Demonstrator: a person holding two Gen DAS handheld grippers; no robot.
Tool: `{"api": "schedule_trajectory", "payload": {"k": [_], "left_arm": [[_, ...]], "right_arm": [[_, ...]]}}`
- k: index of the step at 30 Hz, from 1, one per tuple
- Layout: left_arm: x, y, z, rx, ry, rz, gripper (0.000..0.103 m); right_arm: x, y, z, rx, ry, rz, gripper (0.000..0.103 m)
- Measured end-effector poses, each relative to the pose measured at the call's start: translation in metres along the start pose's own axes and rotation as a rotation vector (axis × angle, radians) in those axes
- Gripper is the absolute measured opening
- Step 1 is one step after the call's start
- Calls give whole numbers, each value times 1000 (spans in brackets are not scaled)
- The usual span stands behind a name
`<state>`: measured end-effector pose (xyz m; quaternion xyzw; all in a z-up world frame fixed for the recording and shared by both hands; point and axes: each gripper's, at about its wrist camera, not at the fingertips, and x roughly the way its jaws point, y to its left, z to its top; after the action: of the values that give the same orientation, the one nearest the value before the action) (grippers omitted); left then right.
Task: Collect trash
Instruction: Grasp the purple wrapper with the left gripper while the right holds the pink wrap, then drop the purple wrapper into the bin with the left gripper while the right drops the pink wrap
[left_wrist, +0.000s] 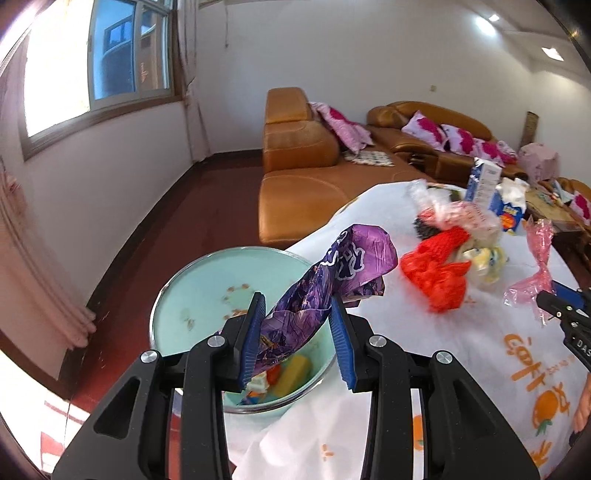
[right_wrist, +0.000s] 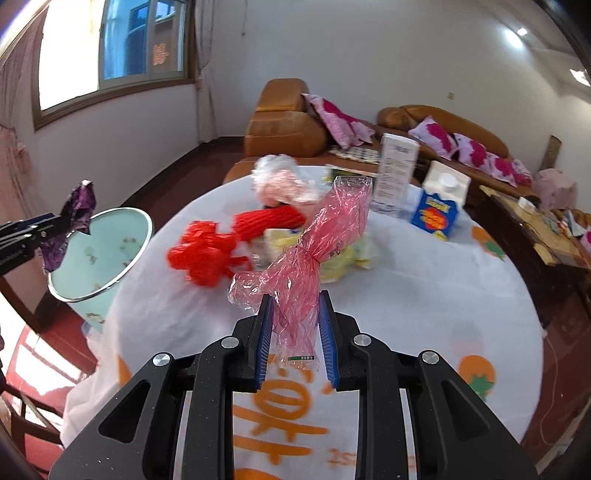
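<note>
We are in the drop-off step of collecting trash, with both hands loaded. Our left gripper (left_wrist: 297, 314) has its jaws closed on a crumpled purple foil wrapper (left_wrist: 332, 280), and it hangs over the mouth of the pale green waste bin (left_wrist: 207, 280) that stands just beside the edge of the counter (left_wrist: 461, 354); the wrapper's lower end already dips inside the rim, where yellow and orange scraps lie at the bottom. Our right gripper (right_wrist: 295, 314) has its jaws clamped on a twisted pink cellophane bag (right_wrist: 317, 243), held above the white cloth and well apart from the bin. We judge the next move to be opening the left jaws so the wrapper falls in, then clearing that hand away so the right one can carry the bag across to the same opening. More trash waits on the counter: a red plastic bag (right_wrist: 201, 254), red foam netting (right_wrist: 269, 219), a yellowish wrapper (left_wrist: 480, 258), a clear bag with pink inside (right_wrist: 284, 181) and two cartons (right_wrist: 437, 206). As for writing, the cloth carries large orange characters and fruit drawings, the purple wrapper bears white lettering, and the blue carton has a yellow and red logo; we cannot read any of it for the blur. On the right gripper's body, seen from the left wrist view, the letters "DAS" show.
</note>
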<state>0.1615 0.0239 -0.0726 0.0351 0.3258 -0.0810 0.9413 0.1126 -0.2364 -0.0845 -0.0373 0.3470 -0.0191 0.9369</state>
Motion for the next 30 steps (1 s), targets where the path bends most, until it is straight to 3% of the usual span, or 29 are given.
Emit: {"api": "schedule_trajectory", "payload": {"k": [11, 30], "left_arm": [[6, 22, -7, -50, 20, 51, 36], [4, 83, -8, -198, -16, 142, 36]], "right_arm": [[2, 39, 12, -64, -10, 48, 25], [16, 109, 40, -169, -37, 145, 25]]}}
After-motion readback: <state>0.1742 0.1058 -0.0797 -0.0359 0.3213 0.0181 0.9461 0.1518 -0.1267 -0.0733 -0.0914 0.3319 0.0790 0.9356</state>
